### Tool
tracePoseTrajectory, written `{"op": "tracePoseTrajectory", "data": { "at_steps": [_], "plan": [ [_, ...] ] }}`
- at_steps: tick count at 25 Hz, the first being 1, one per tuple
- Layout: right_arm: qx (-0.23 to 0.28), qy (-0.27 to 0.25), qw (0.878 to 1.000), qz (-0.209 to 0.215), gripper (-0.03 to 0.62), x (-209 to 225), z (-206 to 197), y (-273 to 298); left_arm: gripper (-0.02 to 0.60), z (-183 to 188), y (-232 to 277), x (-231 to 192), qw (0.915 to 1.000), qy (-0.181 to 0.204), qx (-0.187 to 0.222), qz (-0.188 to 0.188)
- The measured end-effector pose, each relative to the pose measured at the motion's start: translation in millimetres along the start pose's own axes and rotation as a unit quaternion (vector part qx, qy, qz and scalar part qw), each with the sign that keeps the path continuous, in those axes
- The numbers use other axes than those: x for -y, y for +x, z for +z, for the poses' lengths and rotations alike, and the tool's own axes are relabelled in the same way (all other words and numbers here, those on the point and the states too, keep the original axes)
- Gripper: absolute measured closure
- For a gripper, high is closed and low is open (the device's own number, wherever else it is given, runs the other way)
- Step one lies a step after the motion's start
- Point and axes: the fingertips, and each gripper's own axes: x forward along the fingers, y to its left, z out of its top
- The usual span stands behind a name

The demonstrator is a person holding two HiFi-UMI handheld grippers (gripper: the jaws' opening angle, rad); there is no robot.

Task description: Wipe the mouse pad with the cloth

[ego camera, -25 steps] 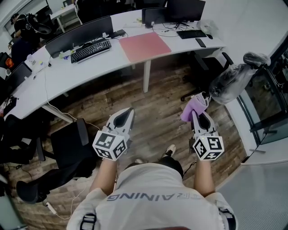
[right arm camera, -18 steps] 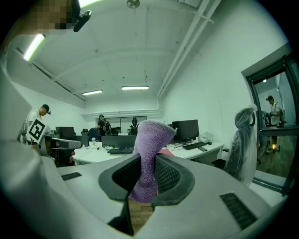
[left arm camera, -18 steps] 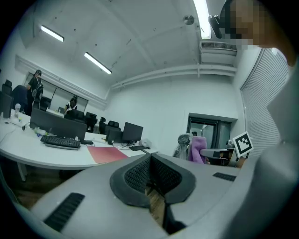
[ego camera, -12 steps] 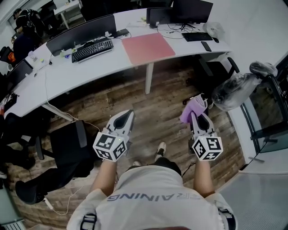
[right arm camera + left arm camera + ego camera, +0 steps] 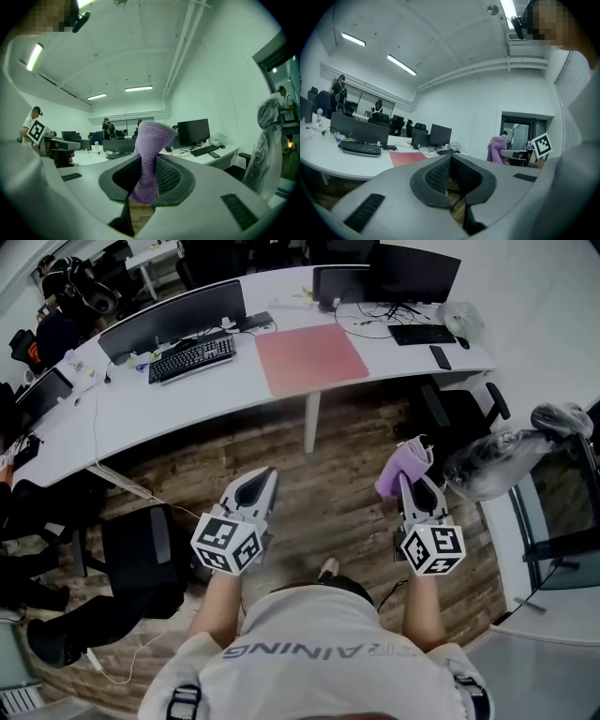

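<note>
Across the long white desk (image 5: pixel 169 395), well ahead of the standing person, lies the pink mouse pad (image 5: pixel 312 357). The left gripper (image 5: pixel 262 482) is pressed together on nothing; the right gripper (image 5: pixel 414 482) pinches the purple cloth (image 5: pixel 405 468), which looks soft, light and floppy, so it is best gripped at a bunched fold.

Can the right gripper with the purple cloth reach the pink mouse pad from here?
Probably not yet: the right gripper, shut on the cloth, hangs over floor short of the desk. The mouse pad lies bare.

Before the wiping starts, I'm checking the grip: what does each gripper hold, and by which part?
The right gripper pinches the purple cloth by its lower end; the rest stands up past the jaws. The left gripper is shut and empty.
</note>
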Motion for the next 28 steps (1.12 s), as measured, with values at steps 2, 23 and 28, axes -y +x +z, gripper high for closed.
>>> {"op": "tracePoseTrajectory", "data": {
  "at_steps": [2, 23, 28],
  "plan": [
    [-0.001, 0.0, 1.0, 0.006, 0.499, 19, 2, 13, 0.551, 2, 19, 2, 1.0, 0.001, 0.001, 0.008],
    [-0.014, 0.017, 0.999, 0.048, 0.499, 133, -9, 109, 0.551, 3, 153, -1, 0.998, 0.013, -0.006, 0.061],
    [-0.016, 0.018, 0.999, 0.049, 0.499, 131, -11, 141, 0.551, 4, 174, -27, 0.9984, 0.007, -0.009, 0.056]
  ]
}}
